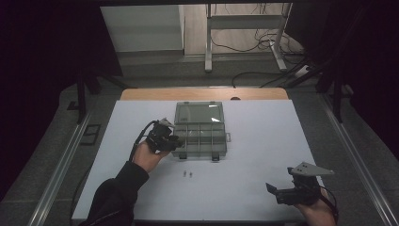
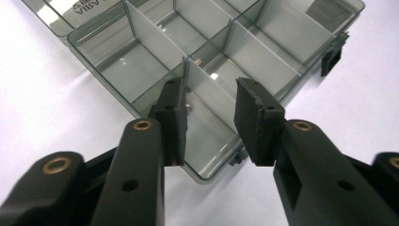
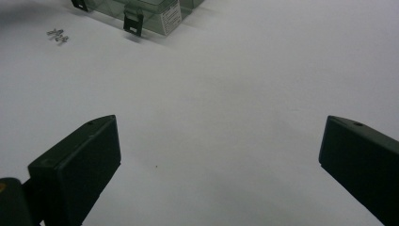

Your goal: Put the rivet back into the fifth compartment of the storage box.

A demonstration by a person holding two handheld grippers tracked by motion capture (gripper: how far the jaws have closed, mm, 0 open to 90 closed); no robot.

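Nearest the high camera, the right gripper point(image 1: 277, 189) rests low over the white worktop point(image 1: 254, 141), held by a hand at the bottom edge, with its grey three-cornered plate on top. Its jaws stand wide apart with nothing between them; in the right gripper view only bare worktop lies between the two black pads. Ahead of that gripper and off to its left lie two small metal screws point(image 1: 188, 174), close together on the worktop, and they appear again in the right gripper view point(image 3: 58, 35) at the upper left. Just beyond the screws sits the clear plastic organizer box point(image 1: 200, 136), its lid point(image 1: 198, 113) swung open and lying back flat on the far side. The left gripper point(image 1: 178, 141), held in a hand from a dark sleeve, hangs over the near left corner of the box. In the left gripper view its jaws are partly apart and clamp on nothing; they point down into the box point(image 2: 221, 56), straddling one of the thin dividers, with the left pad close beside that wall. A small metal piece point(image 2: 189, 108) glints in the compartment just under the left pad, too small to identify. Two dark latches point(image 1: 215, 157) hang on the box's near wall.
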